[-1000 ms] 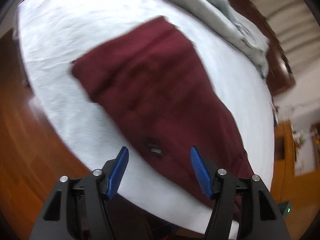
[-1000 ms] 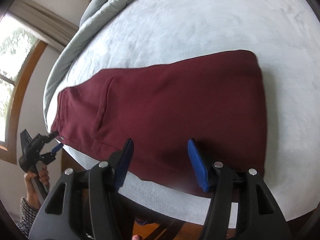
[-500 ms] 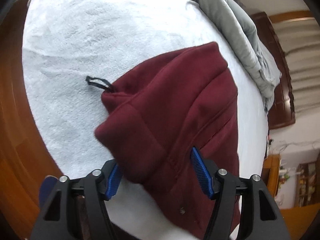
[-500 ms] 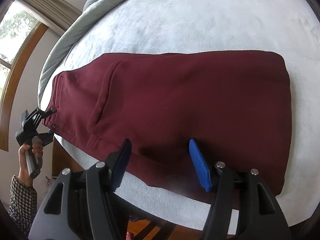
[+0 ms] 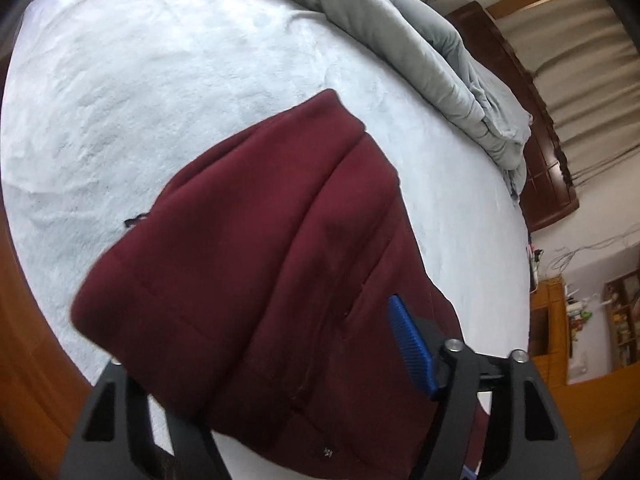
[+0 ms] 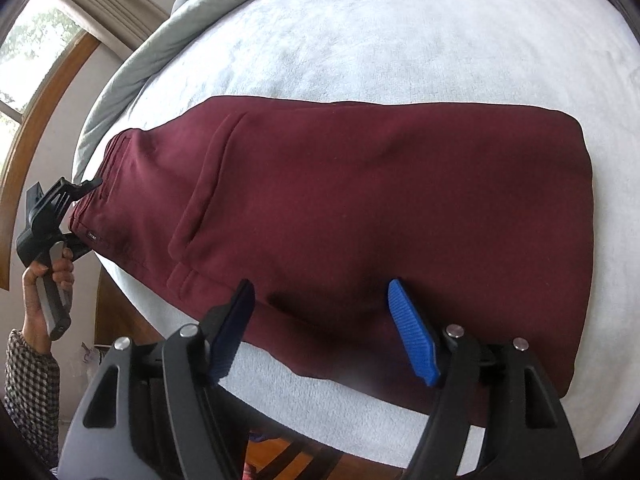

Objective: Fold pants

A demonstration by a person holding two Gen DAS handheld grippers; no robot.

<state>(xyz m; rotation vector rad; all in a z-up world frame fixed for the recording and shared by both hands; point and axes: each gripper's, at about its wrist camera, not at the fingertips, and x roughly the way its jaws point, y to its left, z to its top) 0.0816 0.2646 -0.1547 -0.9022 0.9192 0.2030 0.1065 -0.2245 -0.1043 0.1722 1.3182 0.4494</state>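
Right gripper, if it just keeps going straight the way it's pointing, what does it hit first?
Most likely the pants. The right gripper is open with the maroon fabric lying directly ahead between its fingers, over the white blanket. Depth is unclear, so how soon is hard to tell.

Maroon pants [image 6: 360, 200], white blanket [image 6: 400, 40], grey duvet [image 5: 420, 48].

**Legible markings: none**

One small dark label [image 6: 92, 235] present on the maroon pants [image 6: 360, 200], sewn at the waistband edge nearest the left gripper [image 6: 82, 216]; pale characters on it too small to read. Same label [image 5: 328, 453] visible in the left wrist view as a tiny tab at the near edge of the pants, again unreadable. No other text, brand, number or sign made out.
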